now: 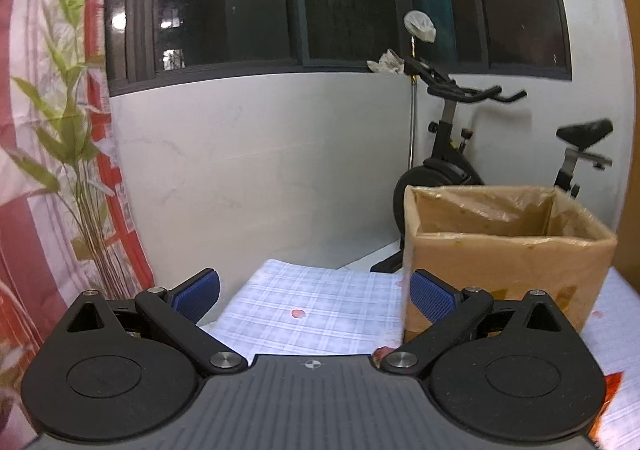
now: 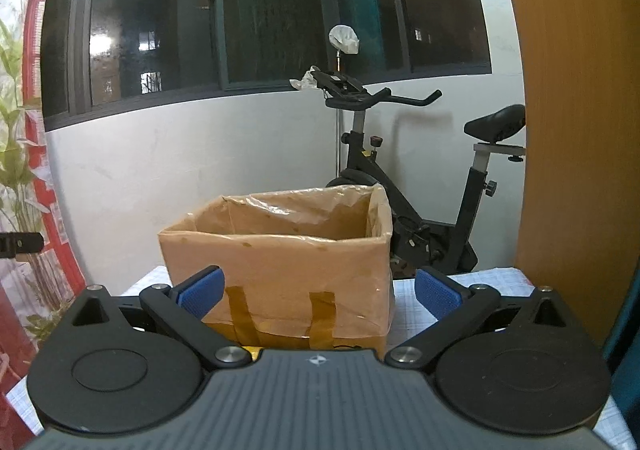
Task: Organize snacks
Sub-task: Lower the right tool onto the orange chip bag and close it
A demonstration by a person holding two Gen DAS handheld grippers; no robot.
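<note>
On the checked tablecloth [image 1: 320, 310], open-topped, plastic-lined, tape-patched cardboard box [image 2: 280, 262]; left tool [image 1: 316, 294] and right tool [image 2: 320, 290] released, empty.

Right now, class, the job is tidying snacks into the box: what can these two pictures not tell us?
- Inside of the box: both views look from the side, so its walls hide the bottom.
- Orange packet: left view, cut off by the picture edge and the left claw.
- Yellow item before the box: right view, mostly hidden behind the right claw.
</note>
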